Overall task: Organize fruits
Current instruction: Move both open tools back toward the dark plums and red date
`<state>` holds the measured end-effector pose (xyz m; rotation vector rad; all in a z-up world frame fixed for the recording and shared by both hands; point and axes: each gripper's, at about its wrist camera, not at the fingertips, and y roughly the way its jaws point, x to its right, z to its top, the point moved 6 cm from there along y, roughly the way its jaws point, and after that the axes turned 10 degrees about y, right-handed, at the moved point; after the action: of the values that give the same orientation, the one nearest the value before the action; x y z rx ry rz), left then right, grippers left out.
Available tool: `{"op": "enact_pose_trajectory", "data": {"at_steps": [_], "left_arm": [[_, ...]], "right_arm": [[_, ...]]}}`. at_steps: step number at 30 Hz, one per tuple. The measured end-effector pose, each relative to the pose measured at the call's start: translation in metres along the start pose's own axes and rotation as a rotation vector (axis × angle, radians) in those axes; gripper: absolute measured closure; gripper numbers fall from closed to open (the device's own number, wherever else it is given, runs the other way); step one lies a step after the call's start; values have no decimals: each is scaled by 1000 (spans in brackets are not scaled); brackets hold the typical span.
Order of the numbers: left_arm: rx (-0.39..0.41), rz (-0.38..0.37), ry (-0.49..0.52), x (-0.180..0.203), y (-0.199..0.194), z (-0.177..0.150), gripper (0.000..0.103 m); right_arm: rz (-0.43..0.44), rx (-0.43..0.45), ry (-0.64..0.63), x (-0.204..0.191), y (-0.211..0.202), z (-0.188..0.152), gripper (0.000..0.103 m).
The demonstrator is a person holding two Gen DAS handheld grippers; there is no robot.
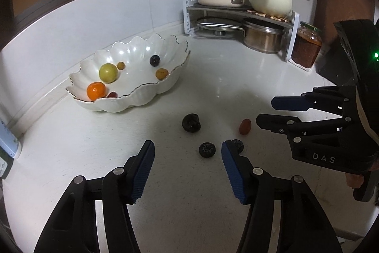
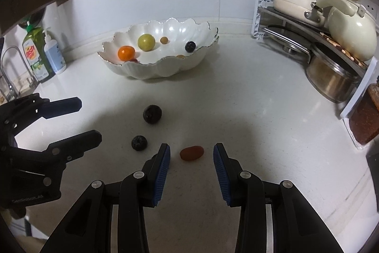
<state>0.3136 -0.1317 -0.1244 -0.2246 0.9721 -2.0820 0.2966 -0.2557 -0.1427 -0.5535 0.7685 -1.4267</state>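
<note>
on the bench (image 2: 236, 98), the right gripper (image 2: 191, 155) holds its fingers wide around the small red fruit (image 2: 191, 153), ready to carry it to the bowl (image 2: 151, 68).

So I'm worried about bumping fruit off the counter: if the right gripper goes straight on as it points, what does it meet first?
Probably the small red fruit, lying on the counter just beyond the open right gripper, roughly centred between its fingers. Farther on stands the bowl; depth is unclear.

"das" on right claw (image 1: 265, 110) body.
</note>
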Motion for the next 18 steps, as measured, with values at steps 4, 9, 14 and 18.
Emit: {"op": "enact_pose_trajectory", "data": {"at_steps": [4, 9, 14, 18], "left_arm": [[-11, -16, 14, 3, 9, -2, 49], [-34, -42, 38, 10, 22, -4, 53], [-56, -57, 41, 14, 35, -6, 56], [-68, -74, 43, 15, 42, -6, 57]], "right_arm": [[7, -20, -4, 3, 9, -3, 64], [25, -42, -5, 6, 20, -6, 64], [33, -61, -13, 9, 30, -7, 64], [50, -77, -14, 9, 37, -8, 64]]}}
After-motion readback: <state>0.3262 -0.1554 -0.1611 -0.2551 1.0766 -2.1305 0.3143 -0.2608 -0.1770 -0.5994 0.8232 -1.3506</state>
